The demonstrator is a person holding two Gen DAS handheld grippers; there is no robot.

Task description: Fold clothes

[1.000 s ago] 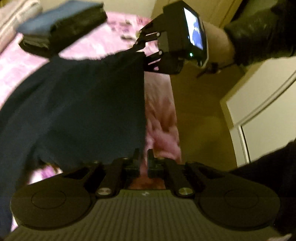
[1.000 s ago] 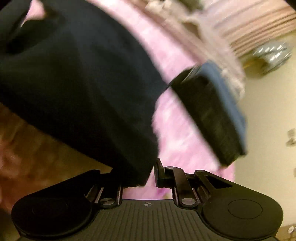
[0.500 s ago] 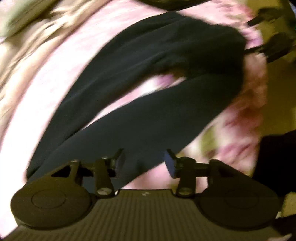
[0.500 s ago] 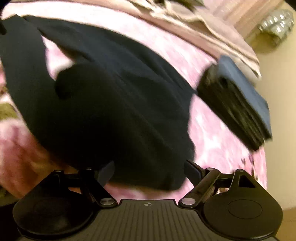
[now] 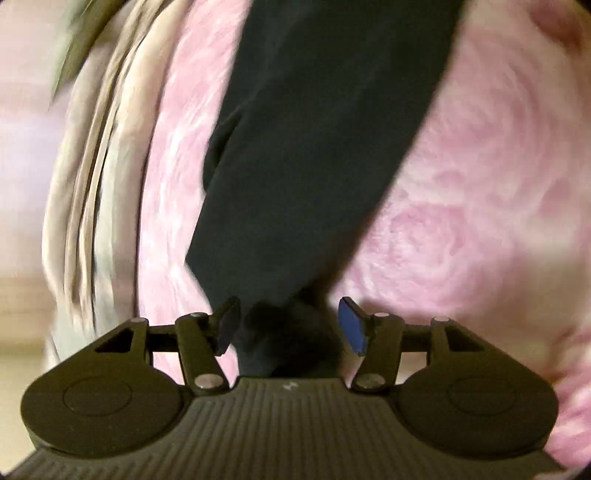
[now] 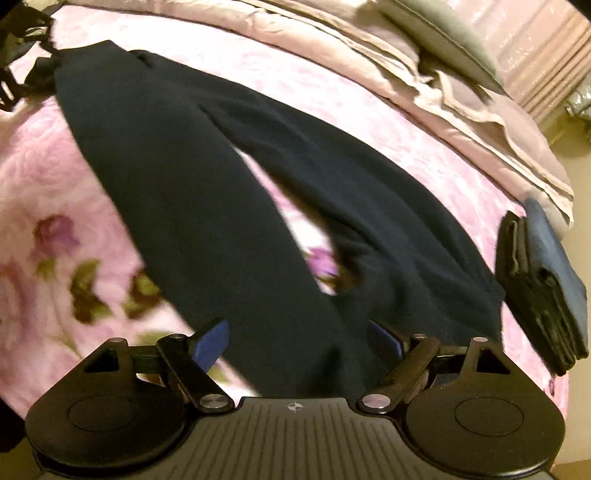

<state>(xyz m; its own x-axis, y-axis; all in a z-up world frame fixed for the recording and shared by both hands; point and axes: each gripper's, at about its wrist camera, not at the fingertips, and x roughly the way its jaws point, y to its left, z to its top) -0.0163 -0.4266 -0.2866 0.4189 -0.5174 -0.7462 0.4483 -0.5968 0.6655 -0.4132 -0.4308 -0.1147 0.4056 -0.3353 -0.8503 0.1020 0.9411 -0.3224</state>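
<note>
Dark navy trousers (image 6: 229, 184) lie spread on a pink floral bedspread (image 6: 44, 206), their two legs splayed apart. In the left wrist view one trouser leg (image 5: 314, 147) runs up the frame and its cuffed end lies between the fingers of my left gripper (image 5: 288, 325), which is open. My right gripper (image 6: 299, 343) is open over the waist end of the trousers, cloth lying between its spread blue-padded fingers (image 6: 210, 343). The left gripper also shows in the right wrist view (image 6: 14, 85), small at the far left by the leg end.
A stack of folded dark and blue clothes (image 6: 543, 291) sits on the bed at the right. A rumpled beige duvet (image 6: 461, 92) and a grey pillow (image 6: 443, 33) lie along the far side. The duvet also shows in the left wrist view (image 5: 85, 192).
Both grippers opened and let go of the trousers, which went from hanging to lying flat on the bed. The left gripper moved along a leg to its cuffed end.
</note>
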